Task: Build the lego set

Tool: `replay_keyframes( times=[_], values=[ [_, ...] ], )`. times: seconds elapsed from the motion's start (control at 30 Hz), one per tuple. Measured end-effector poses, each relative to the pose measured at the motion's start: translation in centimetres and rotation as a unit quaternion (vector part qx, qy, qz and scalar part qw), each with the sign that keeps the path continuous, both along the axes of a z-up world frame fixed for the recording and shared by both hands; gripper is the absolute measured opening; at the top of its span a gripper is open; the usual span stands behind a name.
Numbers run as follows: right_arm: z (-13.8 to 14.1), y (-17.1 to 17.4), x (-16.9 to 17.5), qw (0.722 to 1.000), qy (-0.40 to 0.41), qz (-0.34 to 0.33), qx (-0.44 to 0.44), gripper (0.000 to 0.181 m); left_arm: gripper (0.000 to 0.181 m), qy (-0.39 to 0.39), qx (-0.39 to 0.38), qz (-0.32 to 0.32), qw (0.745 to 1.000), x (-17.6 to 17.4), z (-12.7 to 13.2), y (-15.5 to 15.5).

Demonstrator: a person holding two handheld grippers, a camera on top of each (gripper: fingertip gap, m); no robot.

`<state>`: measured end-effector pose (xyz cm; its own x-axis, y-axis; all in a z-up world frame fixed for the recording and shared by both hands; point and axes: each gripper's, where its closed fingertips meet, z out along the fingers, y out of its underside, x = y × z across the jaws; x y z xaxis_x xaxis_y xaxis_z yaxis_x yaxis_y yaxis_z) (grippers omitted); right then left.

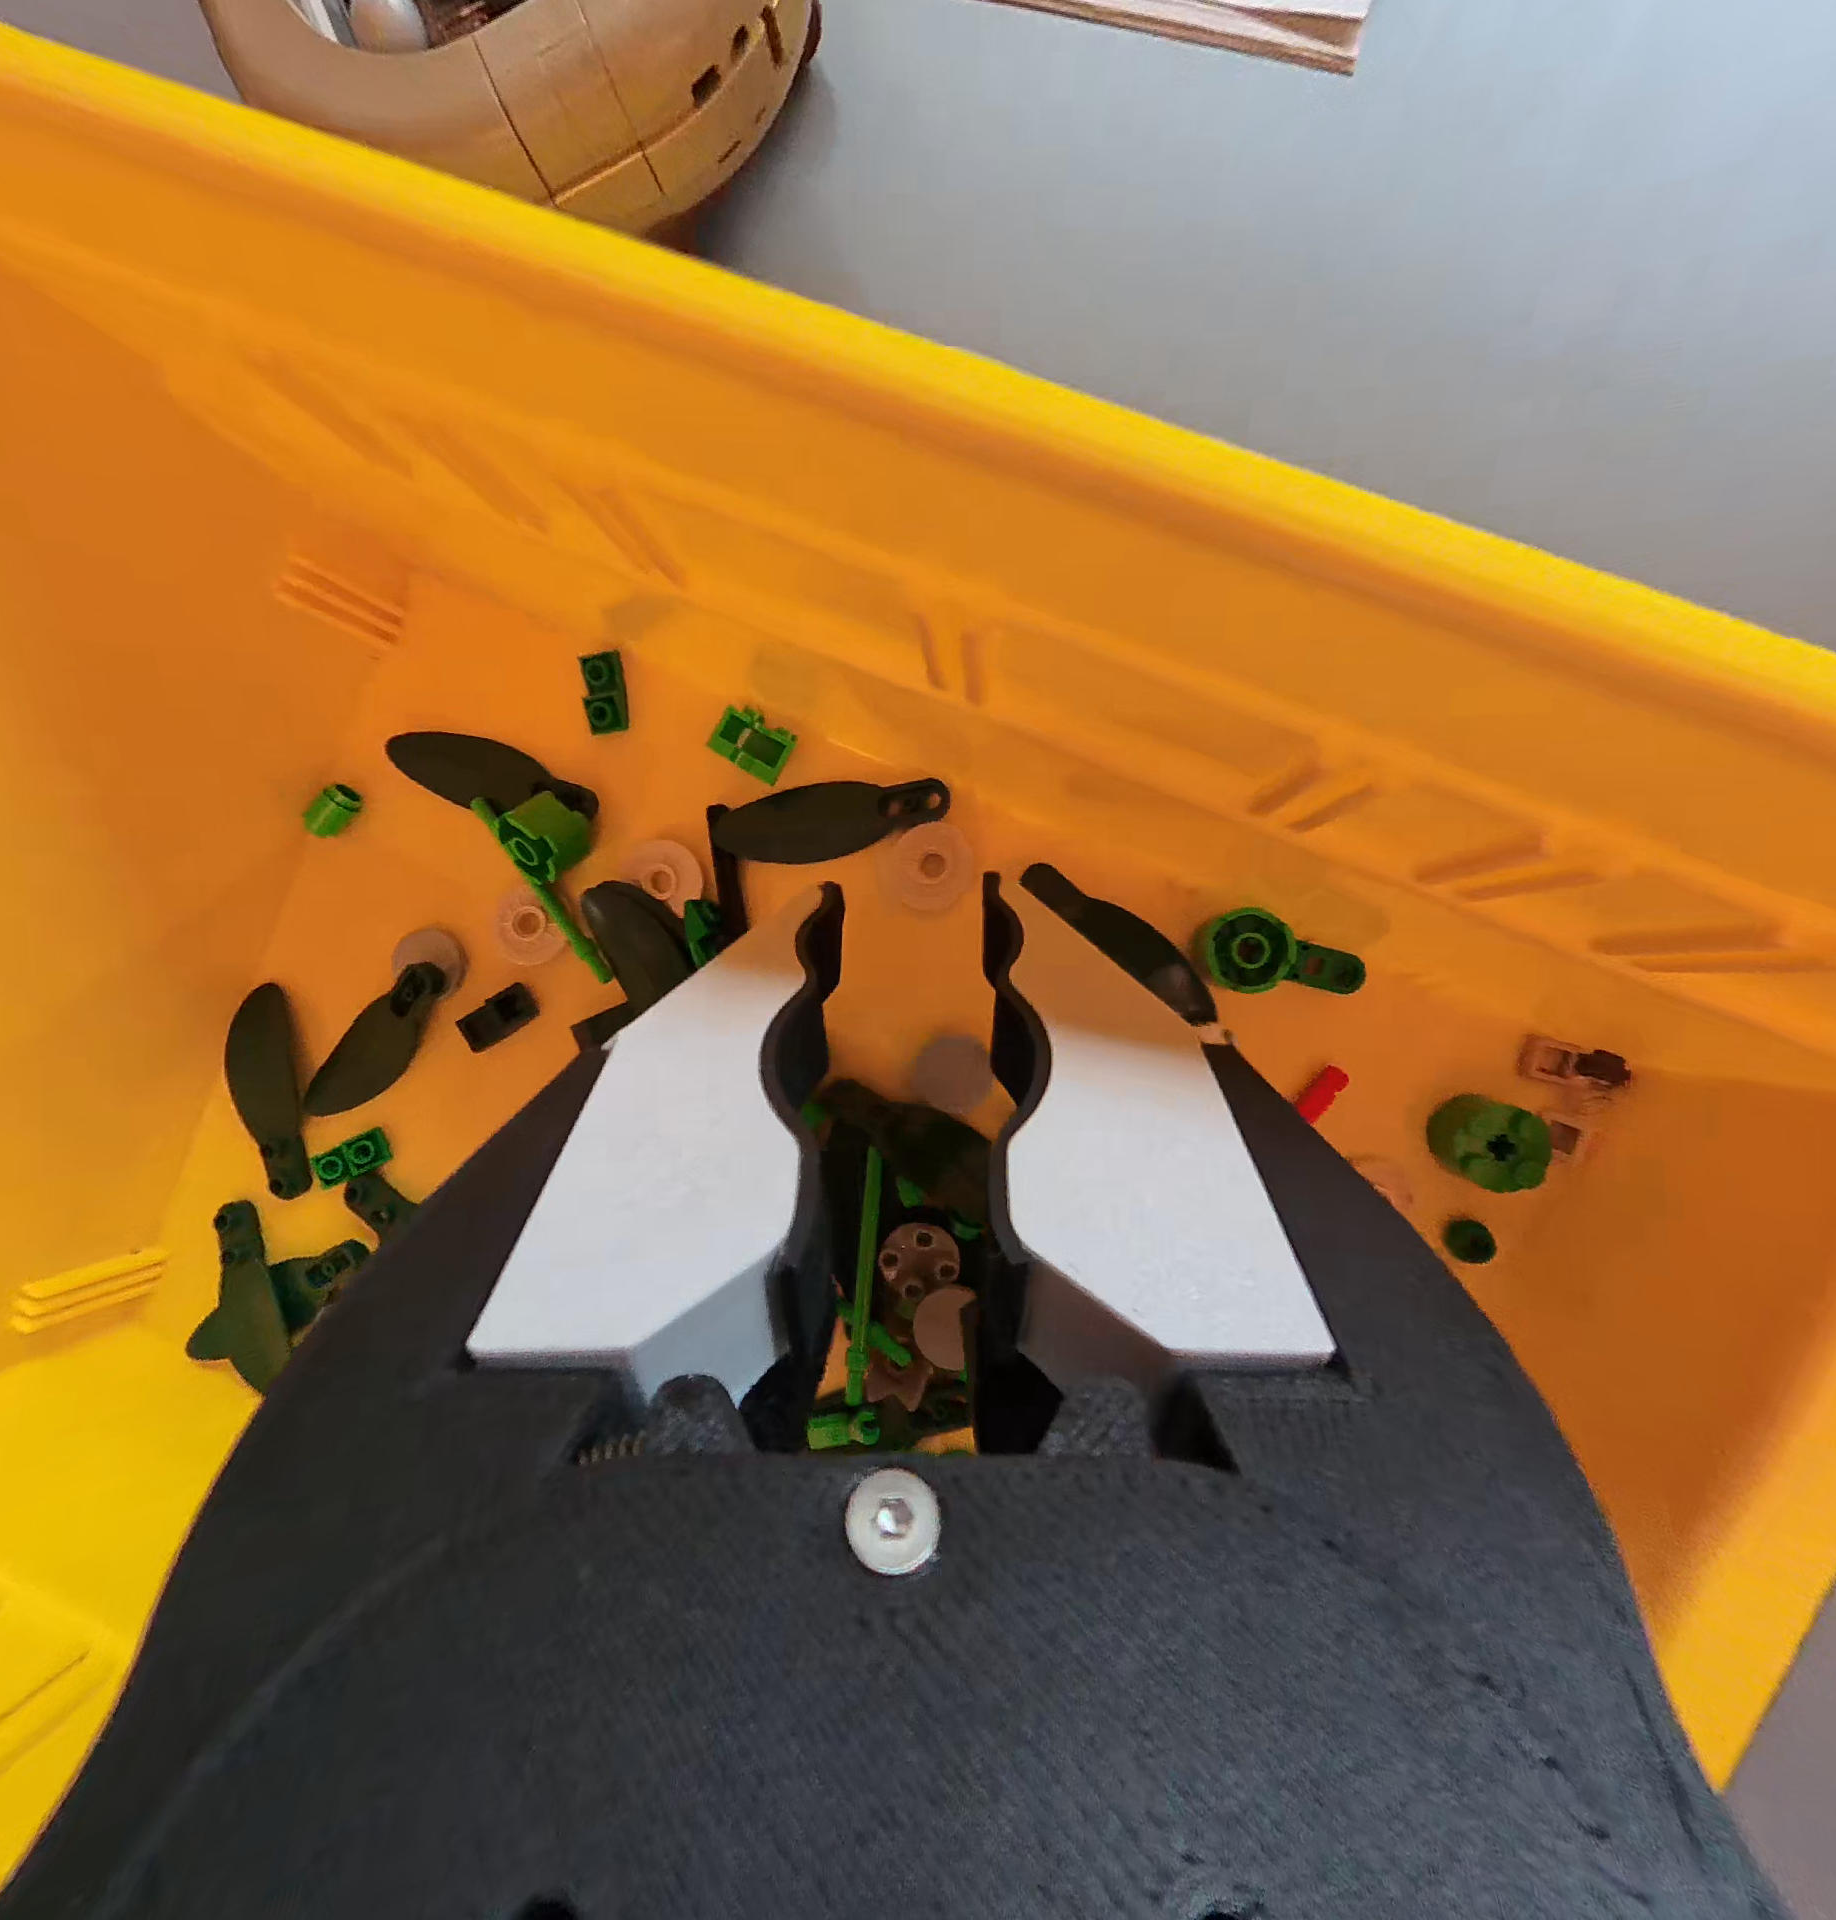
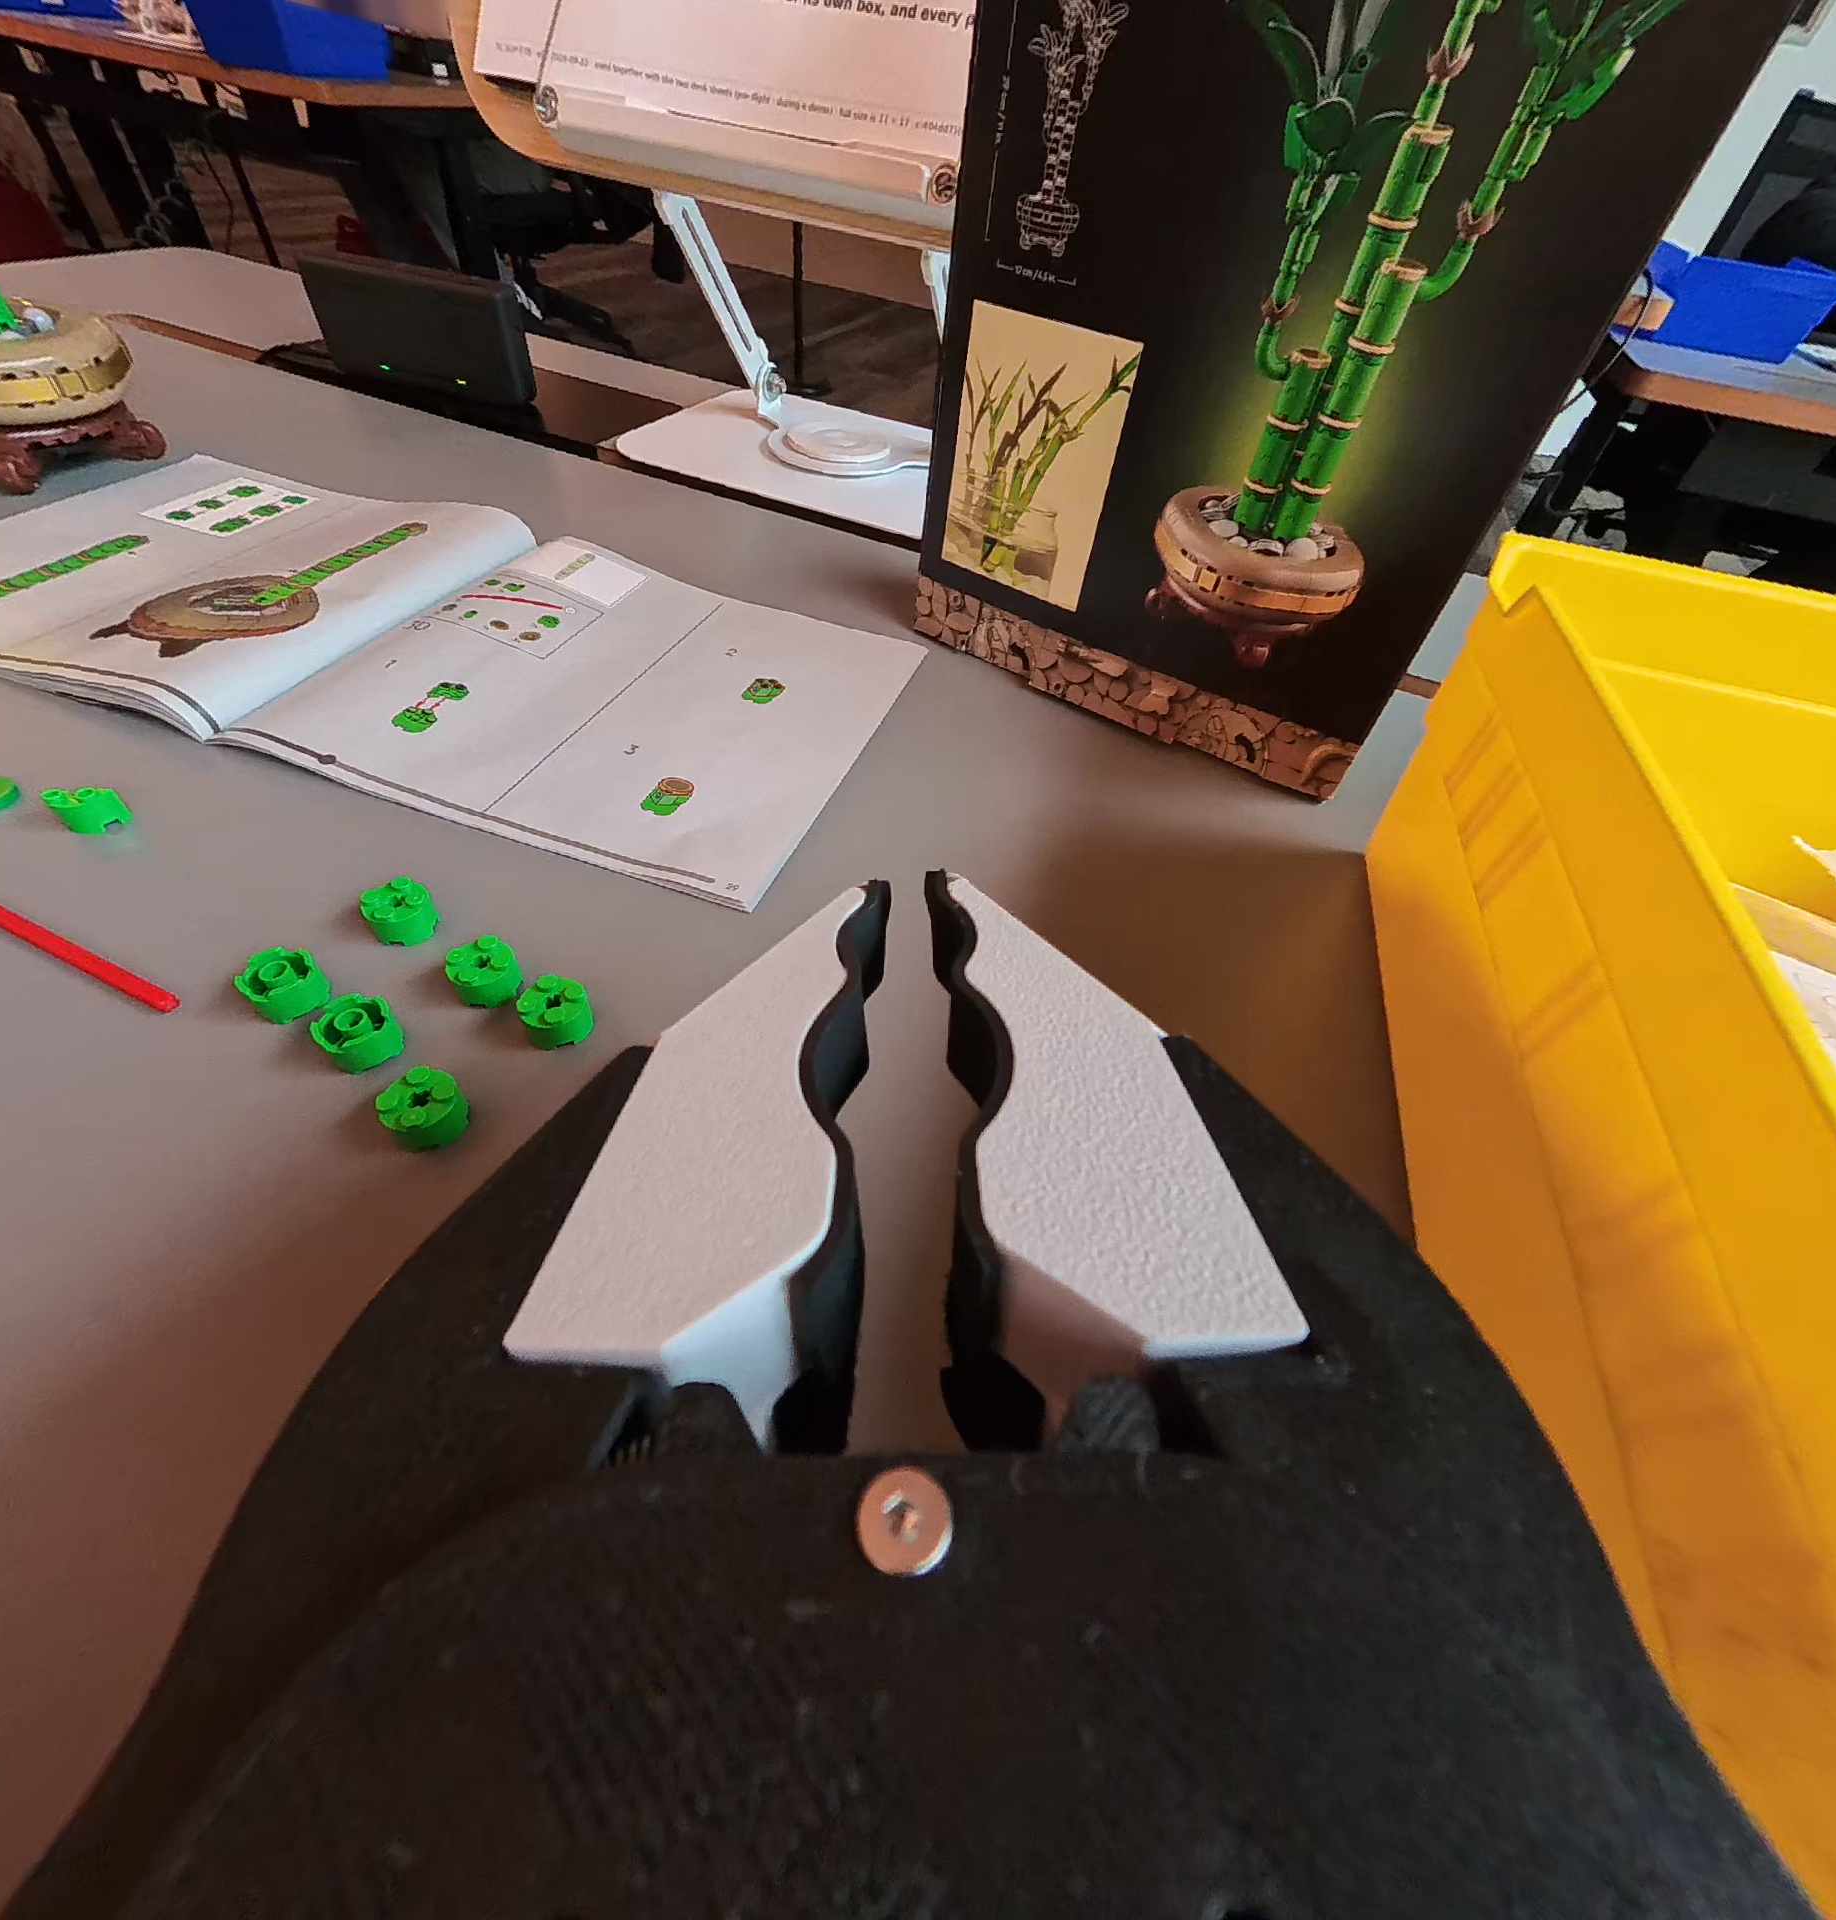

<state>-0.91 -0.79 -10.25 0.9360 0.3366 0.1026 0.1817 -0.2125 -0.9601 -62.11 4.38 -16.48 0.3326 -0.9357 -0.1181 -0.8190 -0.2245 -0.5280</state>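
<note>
In the left wrist view, the left claw points steeply down into a yellow bin, its fingers apart with nothing between the tips. Loose lego pieces lie scattered on the bin floor: dark leaf shapes, small green bricks, a green round piece, clear discs and a small red peg. More green and brown pieces show in the gap near the fingers' base. Beyond the bin's rim a tan pot stands on the grey worktop.

In the right wrist view, the right claw sits low over the worktop, angled slightly downward, its fingers nearly together with a narrow slit and nothing held. To its left lie six green round bricks in a loose cluster, a red rod beyond them. An open instruction booklet lies ahead, the set's box stands upright behind it, and the yellow bin is just beside the claw on the right.
</note>
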Motion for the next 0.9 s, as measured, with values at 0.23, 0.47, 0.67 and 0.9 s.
replay_keyframes(
  times=[0.23,0.47,0.67,0.9],
  values=[
    [-0.14,0.01,-0.19,1.000,0.004,0.007,-0.005,0.008,0.026,-0.005,-0.016,-0.005,1.000,0.68,-0.56,-0.13],
    [-0.16,-0.04,-0.38,1.000,0.008,0.013,-0.007,0.008,0.023,-0.008,-0.030,-0.004,0.999,0.89,-0.64,-0.29],
    [-0.31,-0.07,-0.62,1.000,0.008,0.019,-0.011,0.009,0.017,-0.015,-0.045,0.008,0.999,0.79,-0.63,-0.21],
    [-0.27,-0.09,-0.72,1.000,0.012,0.023,-0.011,0.009,0.016,0.001,-0.021,0.006,1.000,0.41,-0.46,0.03]
  ],
)
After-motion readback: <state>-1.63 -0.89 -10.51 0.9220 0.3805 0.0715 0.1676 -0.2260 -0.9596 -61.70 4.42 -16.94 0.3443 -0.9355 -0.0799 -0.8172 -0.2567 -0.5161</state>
